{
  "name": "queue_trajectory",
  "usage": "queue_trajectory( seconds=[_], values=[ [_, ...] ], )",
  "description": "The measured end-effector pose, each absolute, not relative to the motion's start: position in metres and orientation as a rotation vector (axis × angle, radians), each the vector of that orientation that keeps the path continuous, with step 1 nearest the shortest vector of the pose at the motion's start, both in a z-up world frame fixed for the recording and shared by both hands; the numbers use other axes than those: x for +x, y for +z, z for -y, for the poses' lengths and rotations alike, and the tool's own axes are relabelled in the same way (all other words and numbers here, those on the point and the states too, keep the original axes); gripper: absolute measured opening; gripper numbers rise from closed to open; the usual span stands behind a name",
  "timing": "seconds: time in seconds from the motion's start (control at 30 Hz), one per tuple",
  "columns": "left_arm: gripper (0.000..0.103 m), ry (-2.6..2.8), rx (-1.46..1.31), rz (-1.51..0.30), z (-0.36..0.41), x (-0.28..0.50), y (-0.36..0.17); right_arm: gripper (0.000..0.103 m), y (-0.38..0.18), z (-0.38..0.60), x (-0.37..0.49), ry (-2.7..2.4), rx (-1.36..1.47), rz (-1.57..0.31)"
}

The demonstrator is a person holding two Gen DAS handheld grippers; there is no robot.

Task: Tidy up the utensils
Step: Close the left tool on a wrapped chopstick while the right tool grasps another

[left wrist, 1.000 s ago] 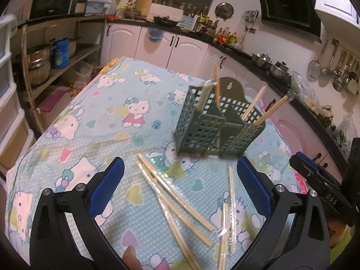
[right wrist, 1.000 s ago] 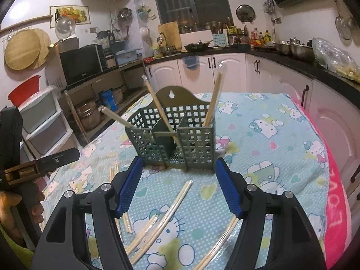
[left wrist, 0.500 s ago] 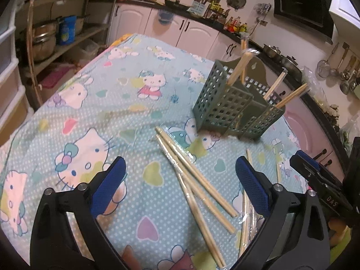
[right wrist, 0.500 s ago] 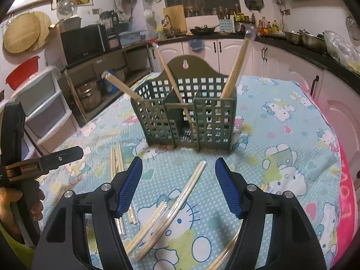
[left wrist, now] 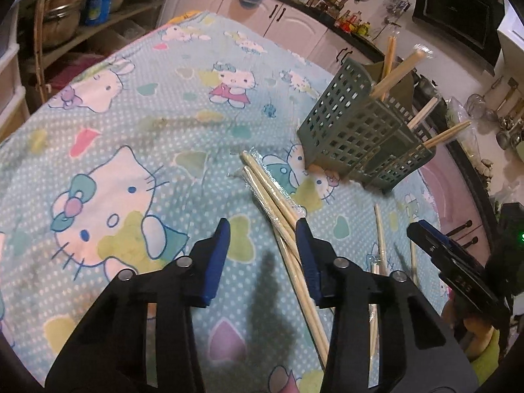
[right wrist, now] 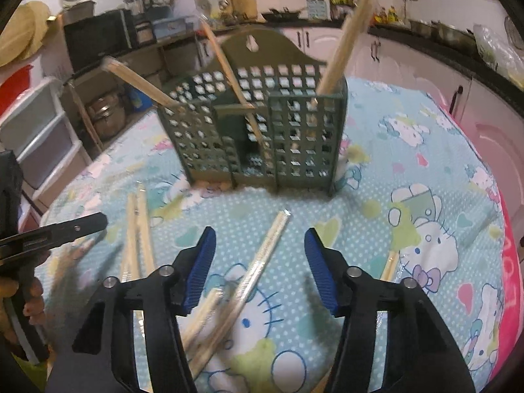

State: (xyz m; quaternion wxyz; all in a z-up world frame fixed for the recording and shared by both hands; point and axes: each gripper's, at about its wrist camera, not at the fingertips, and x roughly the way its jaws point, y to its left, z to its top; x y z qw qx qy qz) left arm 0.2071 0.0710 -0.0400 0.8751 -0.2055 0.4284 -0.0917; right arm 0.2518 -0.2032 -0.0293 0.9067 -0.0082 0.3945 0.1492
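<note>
Change: I see both grippers lower and nearer the cloth than 1 second ago; both sets of jaws have just been closing.
Left gripper [left wrist: 263,229]: narrowed, nothing pinched; its right finger [left wrist: 306,249] sits just beside the wrapped chopsticks [left wrist: 271,186] lying on the counter [left wrist: 137,104].
Right gripper [right wrist: 258,240]: about half open; 1 wrapped chopstick pair [right wrist: 265,252] lies between the fingers, untouched.
Green holder [right wrist: 262,131]: upright beyond the loose sticks, 4 chopsticks leaning out of its compartments.
More loose chopsticks [right wrist: 139,229]: left of my right gripper.
</note>
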Motion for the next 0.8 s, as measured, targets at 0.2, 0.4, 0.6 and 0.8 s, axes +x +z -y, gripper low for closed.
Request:
queue_trajectory(
  seconds=[0.2,0.4,0.6,0.8],
  values=[
    [0.024,-0.218,-0.486,-0.932,-0.073,0.221,-0.053,0.04,-0.045,0.207,0.275,0.285,0.033,-0.879],
    [0.022,-0.229,-0.541,-0.945,-0.078,0.235,-0.06,0.036,-0.058,0.205,0.297,0.28,0.08,-0.937],
    [0.022,-0.231,-0.564,-0.951,-0.081,0.247,-0.061,0.032,-0.066,0.203,0.31,0.273,0.1,-0.962],
    [0.022,-0.231,-0.588,-0.958,-0.085,0.263,-0.062,0.026,-0.067,0.204,0.318,0.267,0.103,-0.963]
  ],
)
